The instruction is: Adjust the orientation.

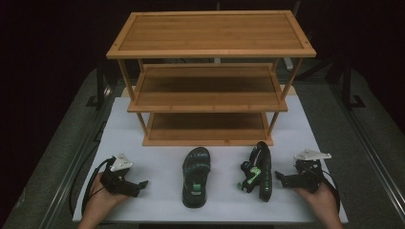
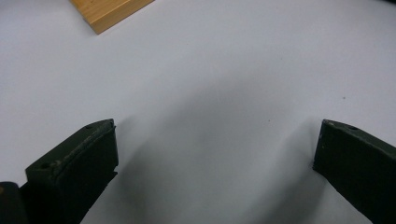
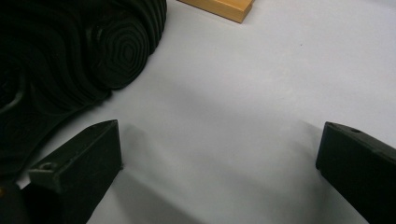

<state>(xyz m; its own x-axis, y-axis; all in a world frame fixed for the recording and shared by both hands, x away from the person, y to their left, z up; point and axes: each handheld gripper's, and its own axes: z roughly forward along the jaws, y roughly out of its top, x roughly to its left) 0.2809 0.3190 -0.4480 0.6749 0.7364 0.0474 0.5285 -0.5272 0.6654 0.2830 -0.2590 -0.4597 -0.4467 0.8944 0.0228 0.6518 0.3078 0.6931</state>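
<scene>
Two black sandals with green trim lie on the white mat in front of a wooden rack [image 1: 210, 98]. The left sandal [image 1: 195, 175] lies flat, sole down. On its side rests the right sandal [image 1: 257, 171], and its ribbed black sole [image 3: 70, 56] shows in the right gripper view. My left gripper [image 1: 141, 184] rests on the mat left of the flat sandal, open, nothing between its fingers [image 2: 74, 163]. Just right of the tipped sandal is my right gripper [image 1: 278, 177], open and empty, with its left finger [image 3: 79, 163] close to the sole.
The three-shelf bamboo rack stands at the back of the white mat [image 1: 157, 162]; a corner of its base [image 2: 109, 11] shows in the left gripper view, and another corner of it [image 3: 224, 7] in the right gripper view. Dark metal rails [image 1: 367, 143] run along both sides of the table.
</scene>
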